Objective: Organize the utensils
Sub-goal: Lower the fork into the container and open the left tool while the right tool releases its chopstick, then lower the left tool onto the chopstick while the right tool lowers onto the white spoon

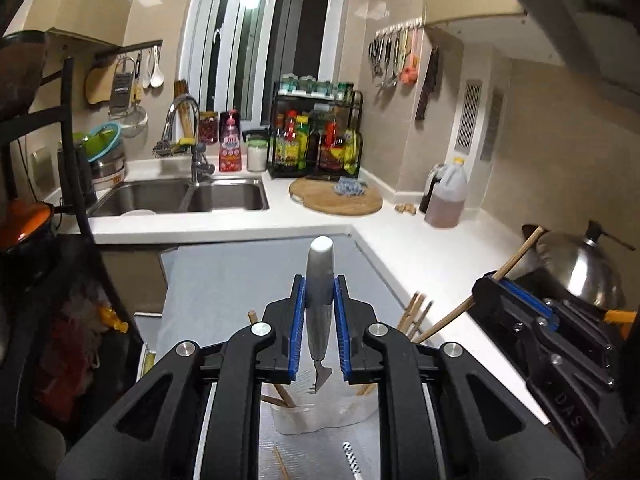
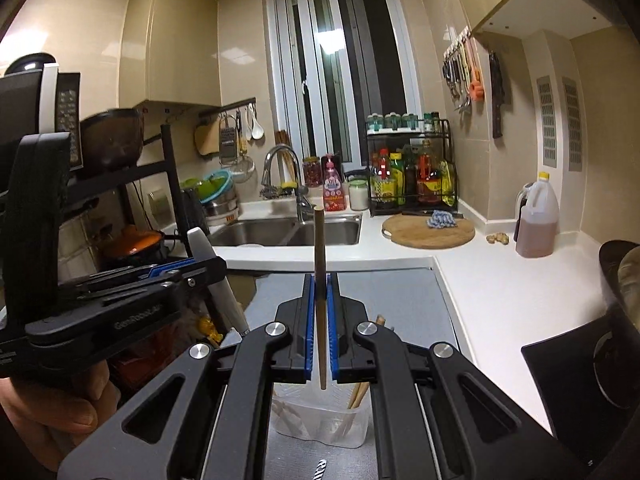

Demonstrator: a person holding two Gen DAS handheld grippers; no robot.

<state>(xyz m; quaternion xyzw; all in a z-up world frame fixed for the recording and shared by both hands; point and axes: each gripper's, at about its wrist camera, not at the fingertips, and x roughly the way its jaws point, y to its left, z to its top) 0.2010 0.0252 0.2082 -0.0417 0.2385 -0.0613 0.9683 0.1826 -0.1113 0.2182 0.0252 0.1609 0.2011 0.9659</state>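
Observation:
My left gripper (image 1: 319, 292) is shut on a fork with a grey-white handle (image 1: 319, 276), tines down, above a clear plastic cup (image 1: 320, 416) that holds several wooden chopsticks. My right gripper (image 2: 320, 292) is shut on one wooden chopstick (image 2: 319, 240), held upright over the same cup (image 2: 320, 420). In the left wrist view the right gripper (image 1: 496, 284) shows at the right with its chopstick (image 1: 444, 322) slanting toward the cup. In the right wrist view the left gripper (image 2: 200, 268) shows at the left with the fork handle (image 2: 200, 244).
The cup stands on a grey mat (image 1: 224, 280) on the white counter (image 1: 420, 256). A striped straw (image 1: 352, 456) and a loose chopstick (image 1: 280, 464) lie near the cup. A sink (image 1: 180, 196), a cutting board (image 1: 336, 200), an oil jug (image 1: 446, 196) and a wok lid (image 1: 576, 264) stand around.

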